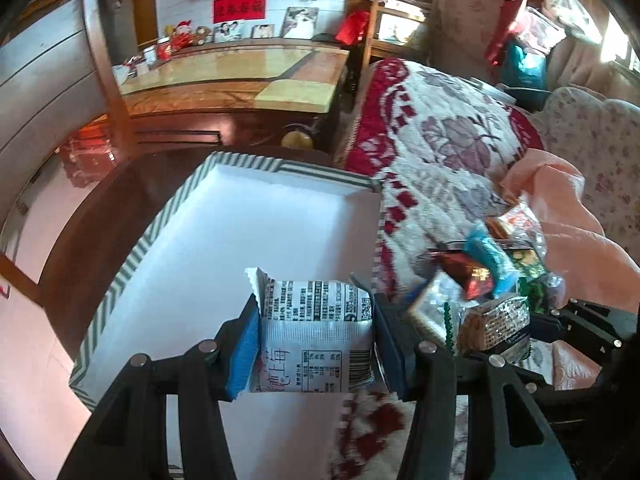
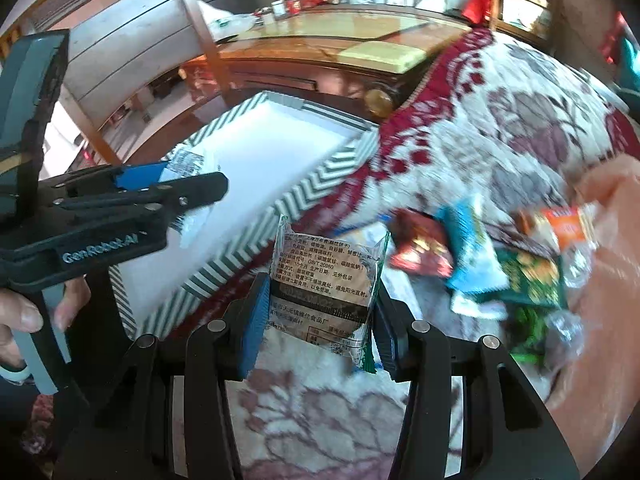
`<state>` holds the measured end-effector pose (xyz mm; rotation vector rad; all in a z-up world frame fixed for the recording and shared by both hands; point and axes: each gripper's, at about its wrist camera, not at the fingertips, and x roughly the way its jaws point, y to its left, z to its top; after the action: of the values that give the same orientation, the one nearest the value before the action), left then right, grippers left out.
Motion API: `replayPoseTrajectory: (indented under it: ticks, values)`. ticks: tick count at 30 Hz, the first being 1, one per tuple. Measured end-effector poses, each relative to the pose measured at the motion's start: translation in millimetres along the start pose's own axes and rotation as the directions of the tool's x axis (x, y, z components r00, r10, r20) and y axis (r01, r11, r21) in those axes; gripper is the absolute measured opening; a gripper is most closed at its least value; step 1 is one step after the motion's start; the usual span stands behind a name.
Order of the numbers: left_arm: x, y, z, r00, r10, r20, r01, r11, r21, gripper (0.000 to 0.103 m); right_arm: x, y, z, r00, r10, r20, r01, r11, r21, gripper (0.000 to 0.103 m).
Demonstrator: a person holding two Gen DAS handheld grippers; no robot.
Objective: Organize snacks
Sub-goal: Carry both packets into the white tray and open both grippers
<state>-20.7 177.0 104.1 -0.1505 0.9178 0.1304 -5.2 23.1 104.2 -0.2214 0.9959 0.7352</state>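
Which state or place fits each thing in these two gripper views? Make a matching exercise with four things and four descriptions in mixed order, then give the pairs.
Things
1. white snack packet
2. green-edged snack packet
3. striped box
4. pile of snacks

Descriptions
A. lying loose on the flowered blanket
B. clamped in the right gripper
C. open, with nothing lying on its white inside
D. clamped in the left gripper, held over the box

Pairs: 1-D, 2-B, 3-C, 4-A
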Motion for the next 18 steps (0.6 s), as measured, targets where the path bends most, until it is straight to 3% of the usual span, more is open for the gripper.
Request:
replayPoseTrajectory:
  ticks: [18]
  values:
    - [26.5, 80.0, -12.7, 0.991, 0.089, -0.098, -0.104, 0.981, -0.163, 0.056, 44.9, 68.4, 51.1, 0.996, 0.06, -0.063, -0.069, 0.987, -0.146, 0.047]
